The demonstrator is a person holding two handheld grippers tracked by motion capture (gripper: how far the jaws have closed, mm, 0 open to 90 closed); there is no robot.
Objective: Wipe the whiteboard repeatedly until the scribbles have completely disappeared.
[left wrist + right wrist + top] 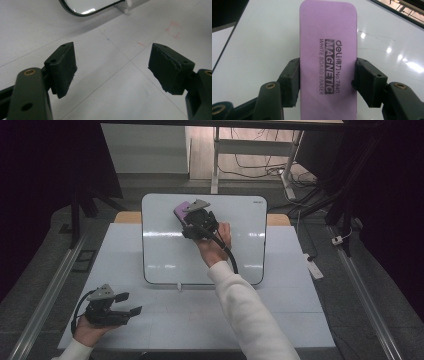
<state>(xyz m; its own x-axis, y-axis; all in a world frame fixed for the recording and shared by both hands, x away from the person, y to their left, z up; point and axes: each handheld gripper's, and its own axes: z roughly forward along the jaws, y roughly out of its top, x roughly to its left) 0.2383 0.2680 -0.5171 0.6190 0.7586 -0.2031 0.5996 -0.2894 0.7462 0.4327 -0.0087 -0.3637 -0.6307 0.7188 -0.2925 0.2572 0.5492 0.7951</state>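
Hidden: my right hand is covering most of my right gripper [186, 218] in the high view; the eraser's [328, 60] lower end is running off the bottom of the right gripper view
Eraser: it is lying purple and flat on the whiteboard [160, 255], upper centre of the high view; my right jaws are clamping its long sides
Left gripper [129, 304]: I am holding it at lower left over the table [280, 310]; its jaws are standing wide apart
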